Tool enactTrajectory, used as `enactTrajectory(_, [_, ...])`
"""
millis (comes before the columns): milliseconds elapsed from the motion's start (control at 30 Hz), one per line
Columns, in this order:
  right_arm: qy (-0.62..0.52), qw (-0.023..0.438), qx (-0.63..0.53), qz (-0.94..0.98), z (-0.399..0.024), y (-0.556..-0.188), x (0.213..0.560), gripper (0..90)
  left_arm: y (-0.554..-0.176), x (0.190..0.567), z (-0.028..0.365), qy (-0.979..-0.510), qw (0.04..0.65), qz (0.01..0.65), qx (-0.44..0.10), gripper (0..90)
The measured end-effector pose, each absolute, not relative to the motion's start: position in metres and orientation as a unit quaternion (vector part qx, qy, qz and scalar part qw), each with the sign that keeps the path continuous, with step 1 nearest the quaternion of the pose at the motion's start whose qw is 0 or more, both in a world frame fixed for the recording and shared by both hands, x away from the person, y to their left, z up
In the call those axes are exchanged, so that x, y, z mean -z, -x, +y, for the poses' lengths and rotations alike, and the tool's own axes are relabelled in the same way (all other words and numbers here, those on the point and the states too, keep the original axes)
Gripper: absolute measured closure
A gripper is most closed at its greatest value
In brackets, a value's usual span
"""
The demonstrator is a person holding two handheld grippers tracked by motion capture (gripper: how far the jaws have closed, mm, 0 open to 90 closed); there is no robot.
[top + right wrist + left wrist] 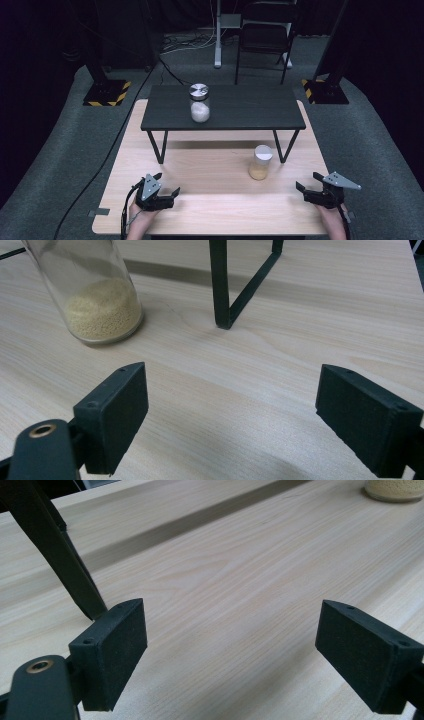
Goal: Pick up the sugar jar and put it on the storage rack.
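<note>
We hover both tongs, left tongs (166,186) and right tongs (305,181), spread wide and empty over the table (210,210), the grain jar (260,162) untouched just ahead between them, nearer the right, so everything looks left to do.

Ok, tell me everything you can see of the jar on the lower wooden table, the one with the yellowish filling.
The jar is a clear, glass-looking cylinder standing upright on the light wooden table, in front of the black shelf's right leg. A pale flat lid closes it. Fine yellowish grains fill roughly its lower third; the rest looks empty. Nothing touches it but the tabletop; both grippers are apart from it.
</note>
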State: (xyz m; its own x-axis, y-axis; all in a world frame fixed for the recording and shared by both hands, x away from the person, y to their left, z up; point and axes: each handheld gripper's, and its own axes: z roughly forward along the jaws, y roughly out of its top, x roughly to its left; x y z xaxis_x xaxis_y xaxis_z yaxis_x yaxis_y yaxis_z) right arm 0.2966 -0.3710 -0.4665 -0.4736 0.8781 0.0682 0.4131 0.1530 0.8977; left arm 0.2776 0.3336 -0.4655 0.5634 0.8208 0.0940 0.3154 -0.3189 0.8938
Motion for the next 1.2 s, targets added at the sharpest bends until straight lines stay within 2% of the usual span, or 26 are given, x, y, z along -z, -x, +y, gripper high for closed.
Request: enactTrajectory(1200, [-0.448, 0.246, -0.469, 0.720, -0.3708, -0.2974, 0.4660, 12.3, -0.2776, 0.4650, 0.3327, -0.762, 0.447, 0.375, -0.282, 13.3])
